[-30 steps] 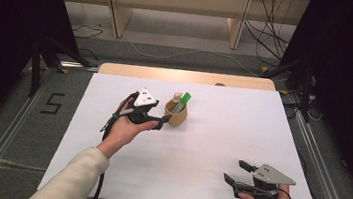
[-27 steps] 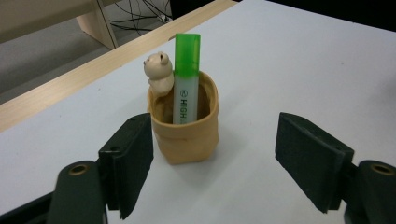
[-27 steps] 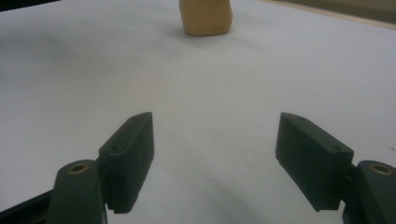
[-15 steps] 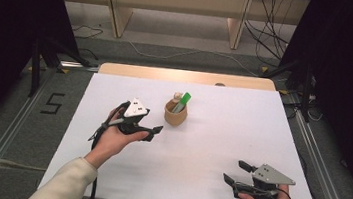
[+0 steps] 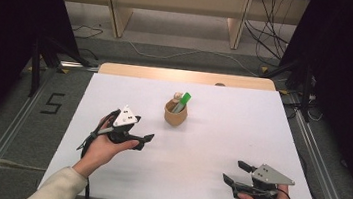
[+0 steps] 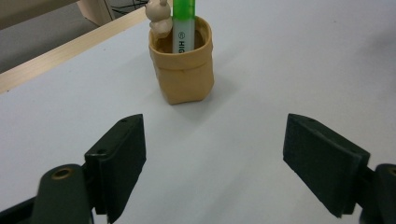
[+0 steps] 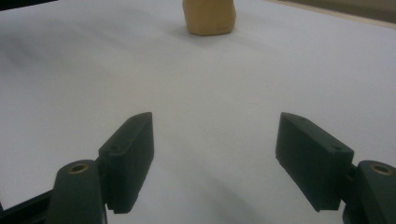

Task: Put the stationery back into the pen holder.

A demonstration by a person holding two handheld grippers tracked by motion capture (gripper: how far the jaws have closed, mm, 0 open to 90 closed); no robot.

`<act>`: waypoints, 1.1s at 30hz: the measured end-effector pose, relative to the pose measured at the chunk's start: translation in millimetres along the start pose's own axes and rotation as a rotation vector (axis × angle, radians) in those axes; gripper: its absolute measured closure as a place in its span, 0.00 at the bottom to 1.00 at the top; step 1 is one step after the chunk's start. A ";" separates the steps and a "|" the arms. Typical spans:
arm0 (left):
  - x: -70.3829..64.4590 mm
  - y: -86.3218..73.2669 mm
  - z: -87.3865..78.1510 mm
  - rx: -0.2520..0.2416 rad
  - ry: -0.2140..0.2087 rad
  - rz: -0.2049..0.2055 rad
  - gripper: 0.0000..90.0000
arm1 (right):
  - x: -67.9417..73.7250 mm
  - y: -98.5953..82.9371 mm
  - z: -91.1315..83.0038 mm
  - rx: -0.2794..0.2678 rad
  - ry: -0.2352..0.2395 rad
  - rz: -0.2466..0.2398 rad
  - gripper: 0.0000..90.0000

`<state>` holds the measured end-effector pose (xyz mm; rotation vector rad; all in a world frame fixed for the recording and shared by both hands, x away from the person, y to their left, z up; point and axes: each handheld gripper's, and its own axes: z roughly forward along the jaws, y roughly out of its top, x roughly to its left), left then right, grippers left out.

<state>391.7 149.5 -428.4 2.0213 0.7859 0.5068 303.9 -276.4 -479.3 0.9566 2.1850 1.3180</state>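
Cup (image 6: 183, 65) with marker (image 6: 183, 25) on table (image 5: 219, 149).
Left hand-held gripper (image 5: 143, 141) near it, jaws apart; right hand-held gripper (image 5: 234, 172) apart too.

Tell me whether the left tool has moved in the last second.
Yes. The left tool has drawn back from the tan pot toward the table's near edge; its jaws stand open.

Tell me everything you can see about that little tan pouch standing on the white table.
The tan pouch is a small soft holder that looks like paper or leather, creased, with its rim rolled down. It stands upright on the white table, towards the far middle. A green highlighter and a pale figure-topped stick poke out of its open top. Neither gripper touches it; the left gripper is nearer and open.
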 end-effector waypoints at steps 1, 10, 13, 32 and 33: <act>0.1 -1.5 -1.1 0.000 0.005 0.001 0.24 | 0.1 0.0 0.0 0.001 0.000 0.000 0.32; -3.3 -18.7 -9.0 0.017 0.003 -0.003 0.24 | 0.6 -0.2 0.5 -0.001 0.005 0.004 0.32; -6.1 -26.2 -10.8 0.021 -0.002 -0.005 0.24 | 0.6 -0.2 0.6 -0.002 0.005 0.002 0.32; -28.9 -66.9 -22.6 0.018 -0.041 -0.021 0.23 | 0.9 1.0 -0.1 0.005 0.003 -0.009 0.32; -28.9 -66.9 -22.6 0.018 -0.041 -0.021 0.22 | 0.8 1.0 0.1 0.005 0.001 -0.009 0.32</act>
